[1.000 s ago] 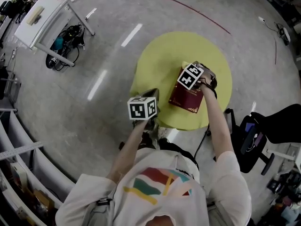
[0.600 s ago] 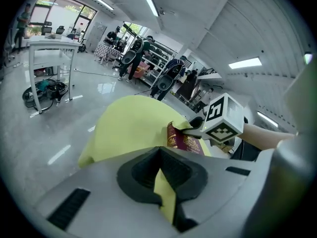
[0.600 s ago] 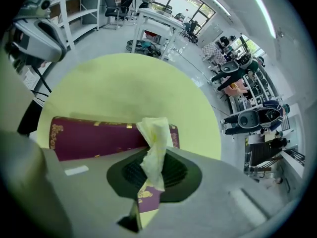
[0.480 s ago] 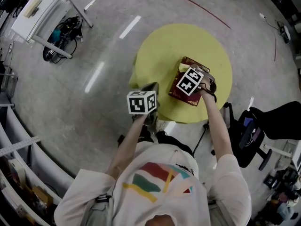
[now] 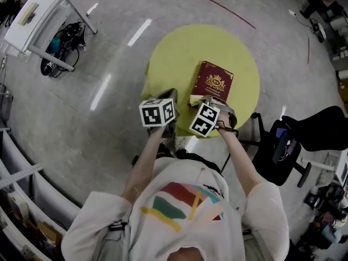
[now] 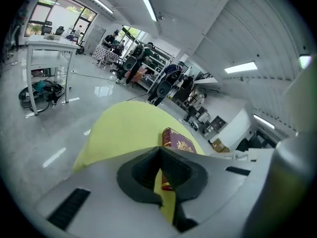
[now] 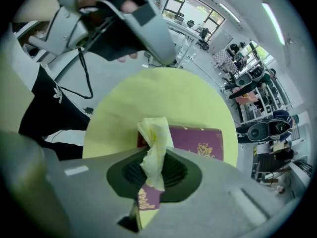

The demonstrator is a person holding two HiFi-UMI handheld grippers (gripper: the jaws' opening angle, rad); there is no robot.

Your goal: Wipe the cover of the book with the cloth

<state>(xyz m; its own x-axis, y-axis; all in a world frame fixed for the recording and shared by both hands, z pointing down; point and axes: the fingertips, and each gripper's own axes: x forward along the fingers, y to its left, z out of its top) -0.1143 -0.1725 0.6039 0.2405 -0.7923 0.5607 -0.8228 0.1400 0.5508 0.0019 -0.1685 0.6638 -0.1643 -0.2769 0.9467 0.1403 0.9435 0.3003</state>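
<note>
Round yellow table [image 5: 179, 53] is seen from above on a grey floor, with a dark red book [image 5: 213, 83] laid flat on it, gold-crest cover up, toward the side nearest the person. A crumpled pale yellow cloth [image 7: 154, 150] is pinched in the right tool [image 7: 153, 175], jaws clamped on its middle so that a tuft sticks out past the tips. In the head view the right tool [image 5: 199, 101] is pointed steeply down at the near left corner of the book; whether the cloth [image 5: 194, 99] is touching the cover cannot be told. The left tool [image 6: 159, 170] is closed, jaws pressed together with nothing gripped, and is held over the near left edge of the table [image 6: 124, 133], just beside the right tool and apart from the book [image 6: 177, 144]. A white desk [image 5: 38, 15] is seen at far left and a black chair [image 5: 321, 135] at right.
</note>
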